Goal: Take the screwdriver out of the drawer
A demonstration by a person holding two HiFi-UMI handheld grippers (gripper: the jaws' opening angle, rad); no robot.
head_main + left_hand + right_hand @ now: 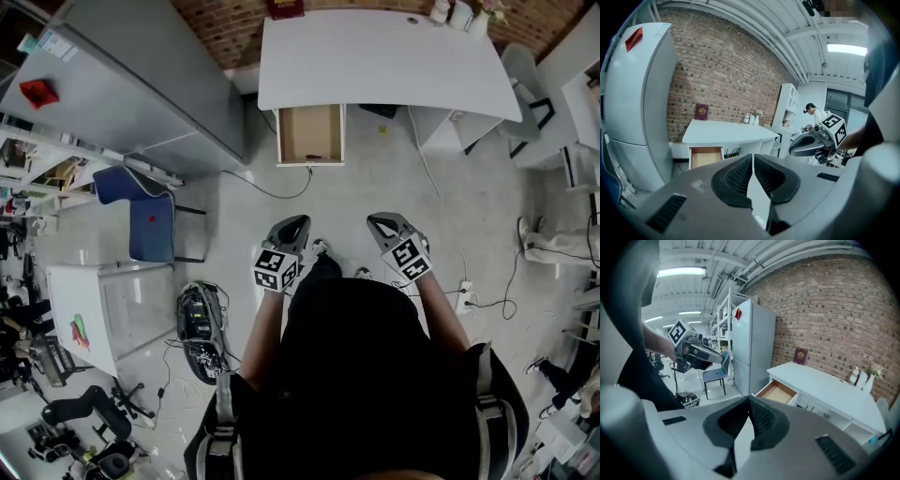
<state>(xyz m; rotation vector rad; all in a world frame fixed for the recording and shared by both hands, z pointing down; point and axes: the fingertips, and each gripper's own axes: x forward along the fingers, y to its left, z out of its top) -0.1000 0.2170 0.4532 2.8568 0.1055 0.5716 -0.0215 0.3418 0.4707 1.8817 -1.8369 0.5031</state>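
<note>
The open wooden drawer [310, 134] hangs under the left end of the white desk [375, 56], far ahead of me. A small dark object [315, 157] lies at the drawer's front edge, too small to identify as the screwdriver. My left gripper [296, 223] and right gripper [379, 222] are held side by side at waist height, well short of the desk. Both are shut and hold nothing. In the left gripper view the black pads [740, 176] meet, with the drawer [705, 157] beyond. The right gripper view shows the drawer [777, 392] from the side.
A tall grey fridge [141, 84] stands left of the desk. A blue chair [145, 211] and a tangle of gear [199, 328] sit on the floor to my left. Cables [441, 234] trail on the right. A book [284, 7] and bottles [459, 13] rest on the desk's far edge.
</note>
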